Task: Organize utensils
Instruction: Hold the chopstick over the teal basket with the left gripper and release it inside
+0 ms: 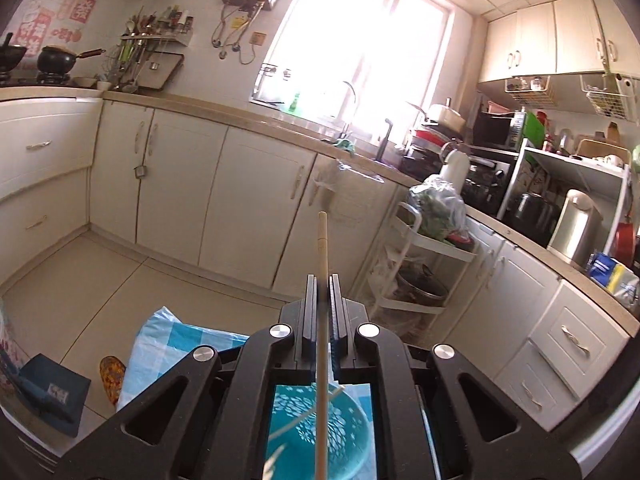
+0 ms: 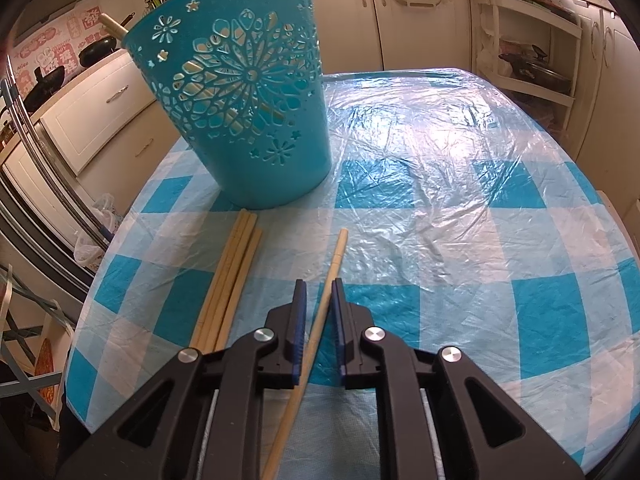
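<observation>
One bench [image 2: 460, 152] carries everything, draped in a blue-and-white checked cloth under clear plastic film. Standing on it is the teal basket [image 2: 248, 100], a tall bucket with cut-out flower patterns, and every other place is given from this basket. A pale stick end [image 2: 109, 23] pokes above its rim on the left side.

Just in front of the basket's base, a bundle of chopsticks [image 2: 230, 280] lies flat on the cloth, their far tips nearly reaching the base. Slightly right of that bundle, a lone chopstick [image 2: 326, 288] lies on the cloth, pointing toward the basket. The right claw [image 2: 319, 284] straddles this lone chopstick with its jaws slightly parted, a gap showing on each side, so the pads do not press on it.

Above the basket, whose perforated inside shows below, the left claw [image 1: 322, 280] is clamped tight on a single chopstick [image 1: 322, 236] that juts forward past its fingertips toward the kitchen cabinets.
</observation>
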Motion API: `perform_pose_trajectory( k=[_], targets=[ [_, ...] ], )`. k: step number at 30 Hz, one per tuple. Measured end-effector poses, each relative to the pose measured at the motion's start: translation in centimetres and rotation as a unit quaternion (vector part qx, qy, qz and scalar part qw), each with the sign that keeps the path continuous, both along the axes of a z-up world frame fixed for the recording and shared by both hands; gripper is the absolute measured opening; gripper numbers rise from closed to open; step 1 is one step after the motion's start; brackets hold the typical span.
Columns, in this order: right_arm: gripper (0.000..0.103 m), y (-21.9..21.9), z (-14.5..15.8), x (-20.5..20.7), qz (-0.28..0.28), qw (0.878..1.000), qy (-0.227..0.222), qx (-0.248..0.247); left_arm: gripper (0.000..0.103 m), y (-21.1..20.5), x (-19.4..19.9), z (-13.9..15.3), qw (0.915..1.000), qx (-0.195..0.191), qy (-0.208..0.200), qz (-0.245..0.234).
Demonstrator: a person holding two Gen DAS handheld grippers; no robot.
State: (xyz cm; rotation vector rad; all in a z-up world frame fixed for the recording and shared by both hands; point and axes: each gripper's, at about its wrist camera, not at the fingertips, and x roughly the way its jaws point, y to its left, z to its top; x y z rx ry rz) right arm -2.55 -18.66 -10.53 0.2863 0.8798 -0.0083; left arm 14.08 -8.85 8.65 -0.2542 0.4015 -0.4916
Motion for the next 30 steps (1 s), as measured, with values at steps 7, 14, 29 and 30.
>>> perform_pose_trajectory(
  k=[7,14,29,30],
  targets=[
    [0.02,0.0,0.0,0.0,0.002,1.0,-0.002,0.007,0.005,-0.9,2.5,-3.4,0.9988,0.003,0.006,0.049],
    [0.024,0.2,0.0,0.1,0.006,1.0,-0.004,0.008,0.005,-1.6,2.6,-5.2,0.9981,0.02,0.006,0.058],
    [0.025,0.0,0.1,0.0,0.01,1.0,-0.001,0.011,0.02,-1.5,-0.2,-5.8,0.9946,0.094,0.022,0.038],
    [0.025,-0.2,0.1,0.0,0.011,1.0,0.0,0.015,0.026,-0.9,-0.6,-5.7,0.9942,0.097,0.023,0.041]
  ],
)
